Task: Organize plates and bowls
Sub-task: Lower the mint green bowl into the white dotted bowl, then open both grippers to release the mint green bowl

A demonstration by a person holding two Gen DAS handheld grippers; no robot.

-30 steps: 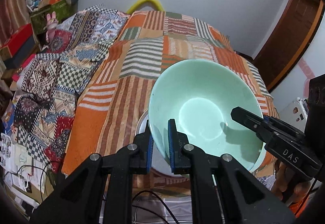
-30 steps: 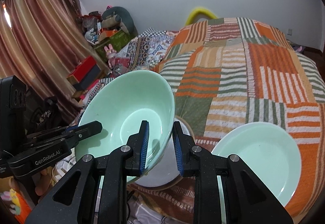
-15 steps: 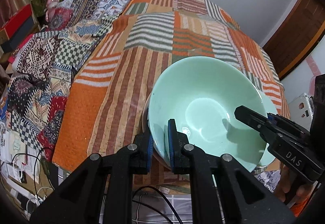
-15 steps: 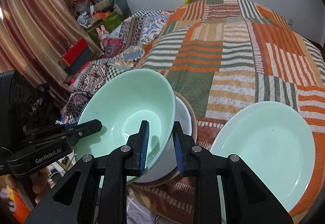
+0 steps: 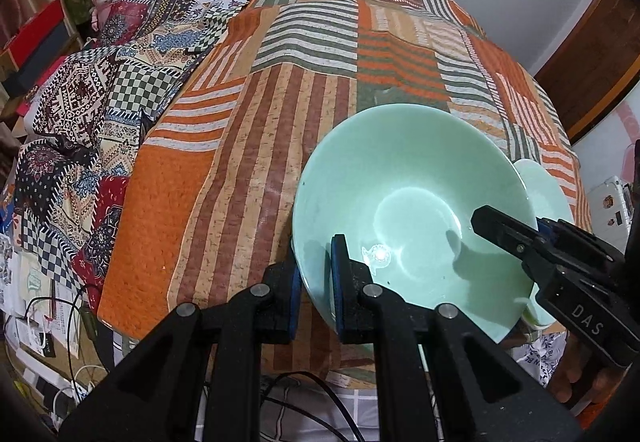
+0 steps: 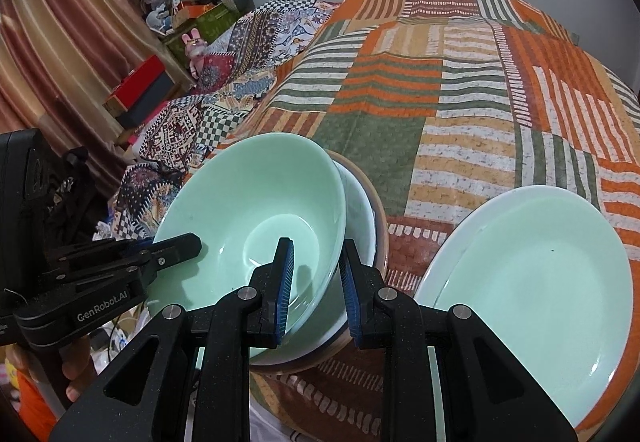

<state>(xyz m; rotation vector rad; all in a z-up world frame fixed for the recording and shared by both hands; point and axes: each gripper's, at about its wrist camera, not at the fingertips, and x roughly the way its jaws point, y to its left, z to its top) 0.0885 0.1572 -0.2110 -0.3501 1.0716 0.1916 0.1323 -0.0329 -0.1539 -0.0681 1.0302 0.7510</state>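
Bare striped bedspread point(image 6: 460, 89) lies open from 11 to 1 o'clock. Stacked bowls point(image 6: 360, 209) block 9 o'clock; 2 green plates point(image 6: 532, 270) crowd 3 o'clock.

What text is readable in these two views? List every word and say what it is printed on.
"DAS": white letters on the right hand-held gripper, seen from the left wrist.
"GenRobot.AI": white letters on the left hand-held gripper, seen from the right wrist.
Print on the boxes and papers is too small to read.

Even, fairly bright overhead light puts a small glare spot and soft gripper shadows inside the bowl point(image 5: 408, 201), while both sharp fisheye views bend the bed point(image 5: 280, 121) and blacken toward the corners.
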